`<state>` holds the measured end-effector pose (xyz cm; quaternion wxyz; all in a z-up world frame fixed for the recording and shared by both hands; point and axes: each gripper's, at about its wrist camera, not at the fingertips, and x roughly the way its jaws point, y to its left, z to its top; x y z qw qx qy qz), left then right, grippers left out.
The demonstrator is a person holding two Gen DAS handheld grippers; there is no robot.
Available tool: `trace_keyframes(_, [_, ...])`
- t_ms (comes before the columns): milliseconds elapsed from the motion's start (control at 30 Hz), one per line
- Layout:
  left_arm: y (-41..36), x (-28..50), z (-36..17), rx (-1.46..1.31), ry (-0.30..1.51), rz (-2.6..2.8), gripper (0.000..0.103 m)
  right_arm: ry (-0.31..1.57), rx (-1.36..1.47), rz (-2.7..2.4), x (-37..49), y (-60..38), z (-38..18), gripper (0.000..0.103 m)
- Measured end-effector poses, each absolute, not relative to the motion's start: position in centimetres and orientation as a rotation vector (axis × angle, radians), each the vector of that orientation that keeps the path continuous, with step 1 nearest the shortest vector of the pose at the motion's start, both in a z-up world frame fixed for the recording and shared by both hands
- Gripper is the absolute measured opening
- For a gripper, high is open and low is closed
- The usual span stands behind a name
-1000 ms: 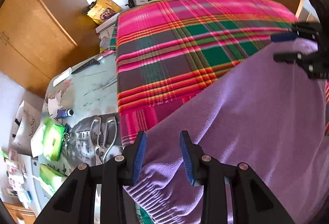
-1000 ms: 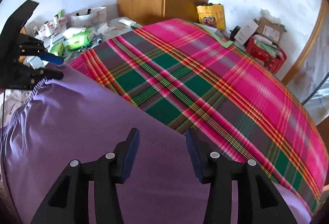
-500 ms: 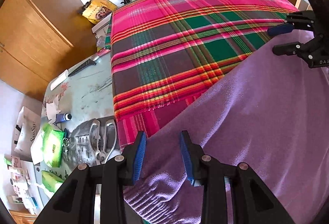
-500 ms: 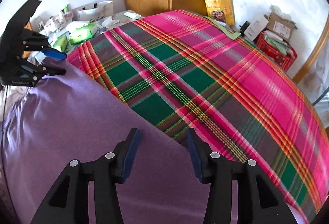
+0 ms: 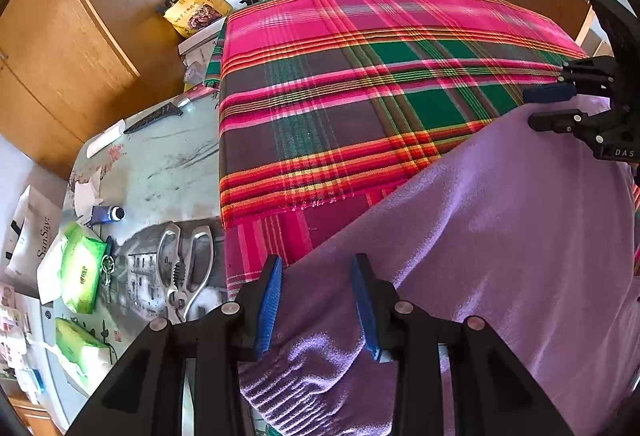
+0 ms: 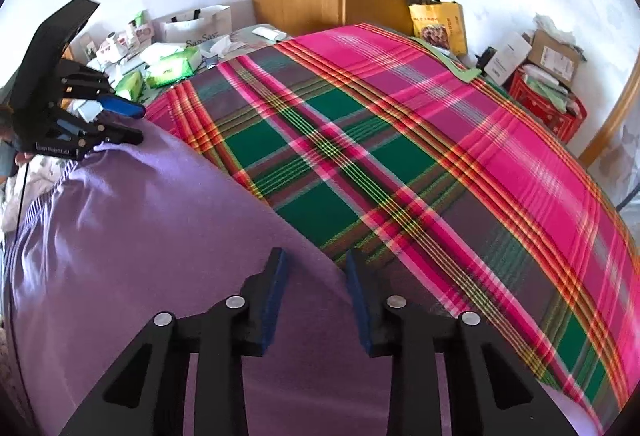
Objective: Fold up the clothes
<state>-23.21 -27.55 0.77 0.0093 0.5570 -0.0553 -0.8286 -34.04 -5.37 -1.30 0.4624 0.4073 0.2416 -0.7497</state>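
The sweater (image 5: 500,236) lies on the blanket (image 5: 360,96), scissors (image 5: 184,268) left.

Lilac garment (image 5: 500,236) (pink-green plaid blanket (image 5: 360,84))

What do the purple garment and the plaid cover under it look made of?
Purple garment: seems a soft fleece or brushed knit, matte and fuzzy, with a ribbed band at its edge. Plaid cover: looks a woven cloth, flat and matte, its fine coloured stripes crossing as threads would.

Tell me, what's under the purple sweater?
The purple sweater lies on the plaid blanket, which shows beyond its edge. What the blanket rests on beneath the sweater is covered.
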Motion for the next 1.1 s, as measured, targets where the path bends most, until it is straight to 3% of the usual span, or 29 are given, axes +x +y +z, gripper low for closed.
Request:
trace_keyframes(200, [-27.6,-23.0,0.8,1.725,-0.169,-2.597,0.036,0.589,0.991,-1.835,-33.5,-5.7,-1.3,0.011])
trace_keyframes(433, [-27.4,-22.9,0.8,1.714,-0.173,-2.596,0.034,0.63,0.934,-1.883,-31.5,-5.7,-0.4,0.004])
trace_keyframes(600, [-26.0,-22.7,0.8,1.701,-0.266,-2.592,0.005,0.58,0.889,-1.926,-29.3,-4.2,1.3,0.004])
trace_keyframes(700, [-25.6,-22.4,0.9,1.683,-0.292,-2.584,0.003,0.578,0.864,-1.938,-27.4,-3.8,2.4,0.004])
trace_keyframes(967, [-26.3,-20.5,1.9,1.697,-0.134,-2.617,0.003,0.555,0.847,-1.948,-22.9,-2.9,3.4,0.004])
trace_keyframes(1100, [-27.5,-19.7,2.3,1.746,0.127,-2.596,0.008,0.547,0.855,-1.962,-21.7,-2.3,3.1,0.004])
